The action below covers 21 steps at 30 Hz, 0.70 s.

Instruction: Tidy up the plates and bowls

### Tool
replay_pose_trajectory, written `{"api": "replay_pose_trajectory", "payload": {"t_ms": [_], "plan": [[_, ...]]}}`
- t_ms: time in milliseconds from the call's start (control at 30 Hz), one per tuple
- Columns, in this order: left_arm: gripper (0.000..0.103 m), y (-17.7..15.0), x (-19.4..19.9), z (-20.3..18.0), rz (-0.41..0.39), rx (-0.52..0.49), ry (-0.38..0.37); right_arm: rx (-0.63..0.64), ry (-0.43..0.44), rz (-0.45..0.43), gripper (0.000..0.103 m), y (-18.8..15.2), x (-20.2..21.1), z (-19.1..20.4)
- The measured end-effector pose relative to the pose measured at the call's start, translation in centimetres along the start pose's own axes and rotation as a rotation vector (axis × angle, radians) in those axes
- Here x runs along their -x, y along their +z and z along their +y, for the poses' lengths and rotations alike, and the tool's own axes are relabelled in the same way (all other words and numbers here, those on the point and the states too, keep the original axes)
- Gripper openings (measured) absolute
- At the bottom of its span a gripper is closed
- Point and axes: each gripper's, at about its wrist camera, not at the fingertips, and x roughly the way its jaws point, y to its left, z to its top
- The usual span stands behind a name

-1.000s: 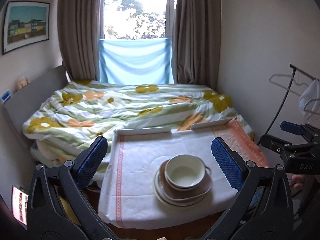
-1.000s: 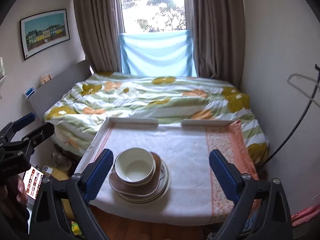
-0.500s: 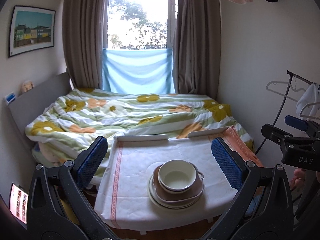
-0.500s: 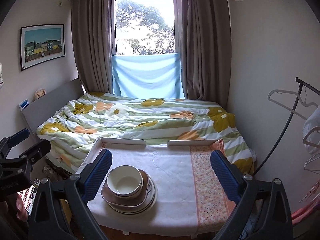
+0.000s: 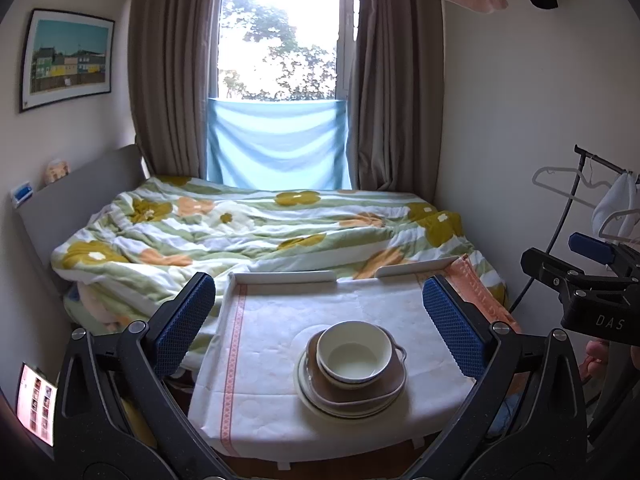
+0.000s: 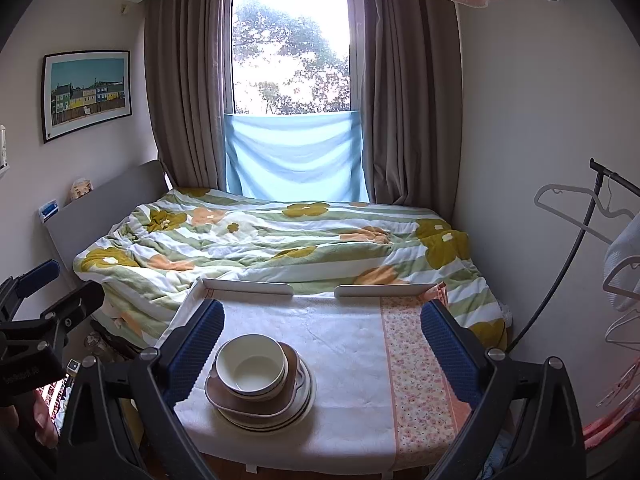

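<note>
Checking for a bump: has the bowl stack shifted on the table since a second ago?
No. The stack sits at the same spot on the cloth; only the cameras pulled back.

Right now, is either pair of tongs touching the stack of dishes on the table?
No, the left tongs and right tongs are both open and empty, held back from the stack of dishes.

A cream bowl [image 5: 354,353] sits upright on a brown dish [image 5: 352,394] atop stacked pale plates [image 5: 308,394], near the table's front edge.

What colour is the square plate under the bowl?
The square plate is brown, under a cream bowl. The right wrist view shows it best.
</note>
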Motion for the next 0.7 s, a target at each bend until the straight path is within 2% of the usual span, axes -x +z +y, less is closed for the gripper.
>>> {"api": "replay_pose_trajectory", "payload": {"t_ms": [700], "plan": [[0.103,0.42,-0.01,0.67,-0.014,-0.008,0.009,0.002,-0.006,-0.003,0.098,0.37,-0.23,0.00]]}}
